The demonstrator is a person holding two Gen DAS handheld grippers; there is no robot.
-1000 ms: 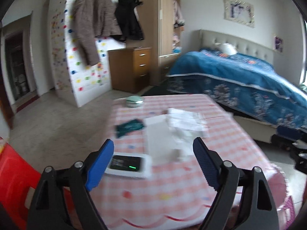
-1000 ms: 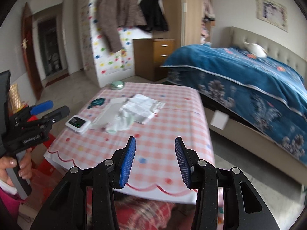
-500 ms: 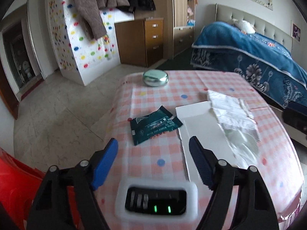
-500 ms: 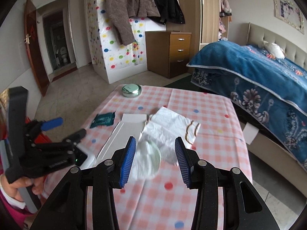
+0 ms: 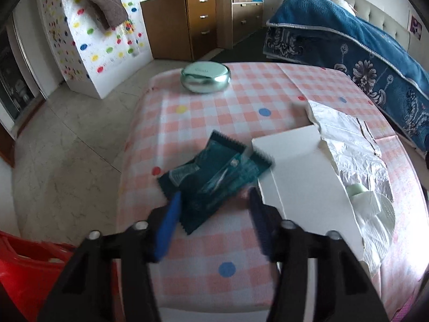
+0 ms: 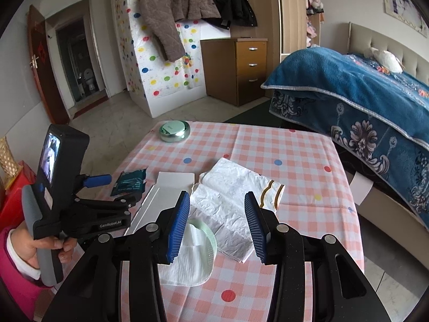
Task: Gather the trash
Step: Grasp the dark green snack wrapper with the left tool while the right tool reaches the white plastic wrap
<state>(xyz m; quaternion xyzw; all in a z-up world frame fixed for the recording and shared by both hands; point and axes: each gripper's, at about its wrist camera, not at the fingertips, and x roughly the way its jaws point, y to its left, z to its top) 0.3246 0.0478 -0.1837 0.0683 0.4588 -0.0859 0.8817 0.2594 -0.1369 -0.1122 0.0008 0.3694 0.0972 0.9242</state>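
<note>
A dark green snack wrapper (image 5: 214, 177) lies on the pink checked tablecloth (image 5: 241, 102) beside a flat white box (image 5: 300, 171). My left gripper (image 5: 214, 209) is open, its blue pads on either side of the wrapper's near end. The wrapper (image 6: 130, 183) and the left gripper (image 6: 107, 190) also show in the right wrist view. My right gripper (image 6: 217, 228) is open and empty above a crumpled white paper napkin (image 6: 233, 201) and a round pale green-rimmed lid (image 6: 195, 255).
A round mint green tin (image 5: 205, 79) sits at the table's far edge. A red bin (image 5: 24, 273) stands at the table's left. A bed with a blue cover (image 6: 362, 102) is on the right, a wooden drawer chest (image 6: 236, 69) behind.
My left gripper has moved forward past the white device to the green wrapper and narrowed around it. My right gripper has moved forward over the napkin and opened wider.
</note>
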